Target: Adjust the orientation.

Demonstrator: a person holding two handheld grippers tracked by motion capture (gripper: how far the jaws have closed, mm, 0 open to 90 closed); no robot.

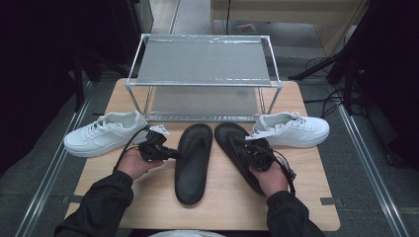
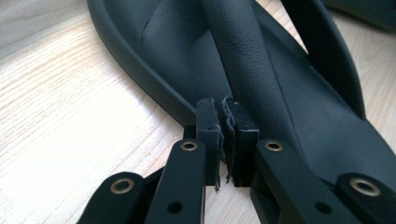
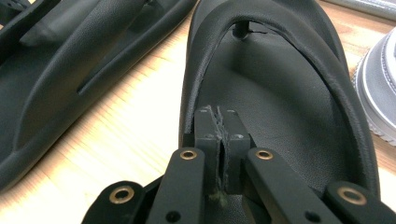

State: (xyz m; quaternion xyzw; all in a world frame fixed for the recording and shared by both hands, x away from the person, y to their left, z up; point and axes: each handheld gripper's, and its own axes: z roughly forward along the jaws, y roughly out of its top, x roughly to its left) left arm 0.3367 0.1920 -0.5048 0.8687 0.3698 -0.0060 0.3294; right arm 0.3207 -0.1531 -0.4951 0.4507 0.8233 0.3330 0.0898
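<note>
Two black flip-flops lie side by side on the wooden table. My left gripper comes in at the outer rim of the left flip-flop. In the left gripper view its jaws are pressed together where that flip-flop's strap runs down into them, pinching the strap's edge. My right gripper rests over the middle of the right flip-flop. In the right gripper view this gripper is shut, pads touching, with its tips against the inner edge of the strap. I see nothing between its pads.
A white sneaker sits at the table's left and another at its right. A two-shelf metal shoe rack stands at the back. The table's front edge is near the person's sleeves.
</note>
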